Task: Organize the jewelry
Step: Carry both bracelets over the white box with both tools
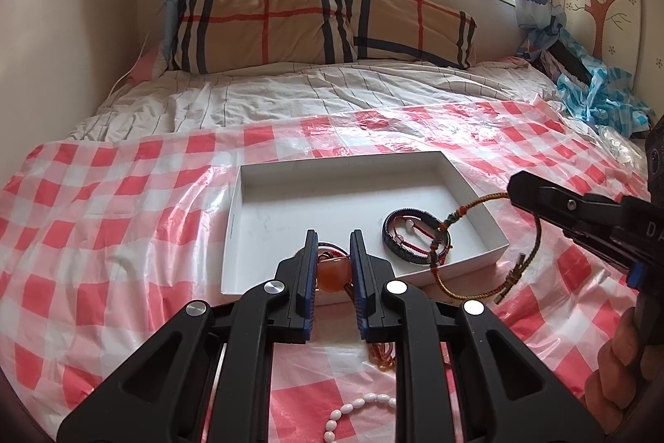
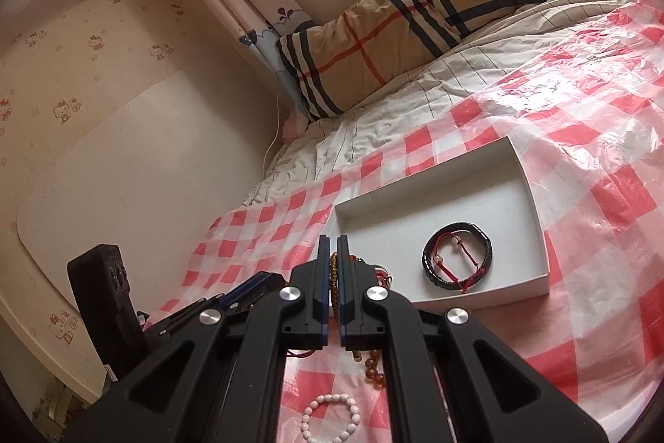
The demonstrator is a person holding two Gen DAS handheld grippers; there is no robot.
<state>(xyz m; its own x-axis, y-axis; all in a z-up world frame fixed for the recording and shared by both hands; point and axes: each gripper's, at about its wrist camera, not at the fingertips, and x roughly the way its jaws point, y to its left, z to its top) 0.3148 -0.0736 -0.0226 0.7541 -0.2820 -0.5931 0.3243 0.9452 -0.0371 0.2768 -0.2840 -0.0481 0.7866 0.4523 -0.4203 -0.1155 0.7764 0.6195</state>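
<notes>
My left gripper (image 1: 334, 237) is shut on a large orange bead (image 1: 332, 277), held low over the near edge of the white box (image 1: 311, 202). My right gripper (image 2: 333, 240) is shut on a braided yellow-and-red cord bracelet (image 2: 333, 268). In the left wrist view that cord bracelet (image 1: 450, 221) dangles in a loop from the right gripper (image 1: 514, 189) over the box's right corner. A dark bracelet (image 1: 411, 255) with a thin red cord bracelet (image 2: 473, 277) inside it lies in the box (image 2: 415, 219). In the right wrist view the dark bracelet (image 2: 428, 261) sits near the box's front wall.
A white bead bracelet (image 2: 332, 418) and amber beads (image 2: 373, 364) lie on the red-checked plastic sheet (image 1: 103, 214) below the grippers. Plaid pillows (image 1: 269, 19) lie at the head of the bed. A hand (image 1: 622, 368) holds the right gripper.
</notes>
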